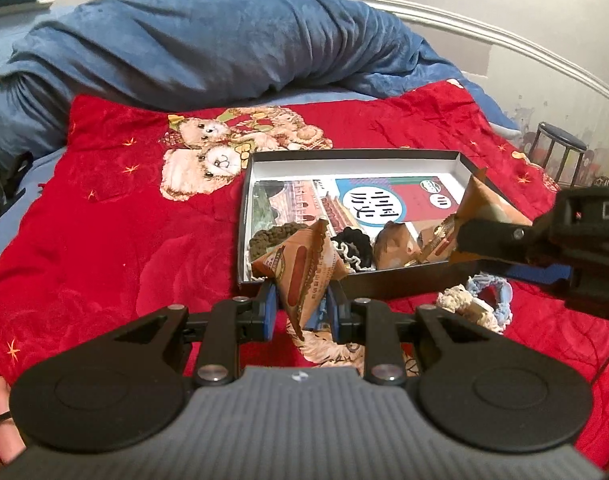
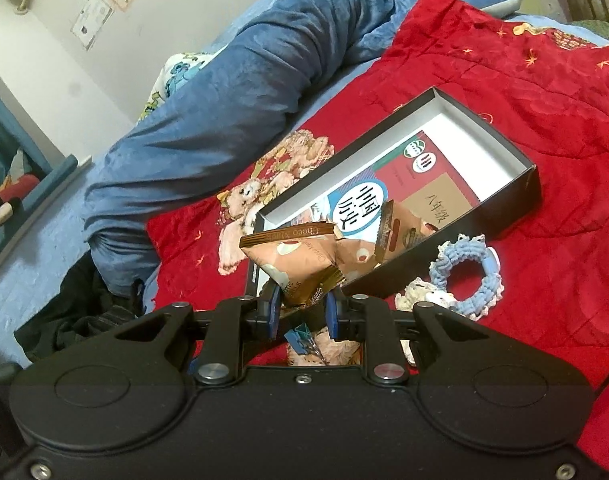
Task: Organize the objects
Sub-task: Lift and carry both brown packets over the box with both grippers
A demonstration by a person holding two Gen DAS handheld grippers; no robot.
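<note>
We saw the left snack bag [image 1: 304,276] standing tall, pinched in our left claw [image 1: 300,312] | right snack bag [image 2: 300,264] upright, pinched in our right claw [image 2: 302,312] | both by the box [image 1: 344,284].

a shallow black box [image 1: 356,289] with white inner walls lies open on the red bedcover. flat on its floor is a book [image 1: 388,204] with a red, teal and white cover and a round white label. over the near end lie a dark beaded piece [image 1: 270,240], a black and white scrunchie [image 1: 354,249] and brown snack packets [image 1: 396,245]. two more brown snack packets are held up over the near rim, one [image 1: 304,276] in the left wrist view, another [image 2: 300,264] in the right. just outside the box a blue crocheted scrunchie [image 2: 466,278] lies beside a cream one [image 2: 418,300]
</note>
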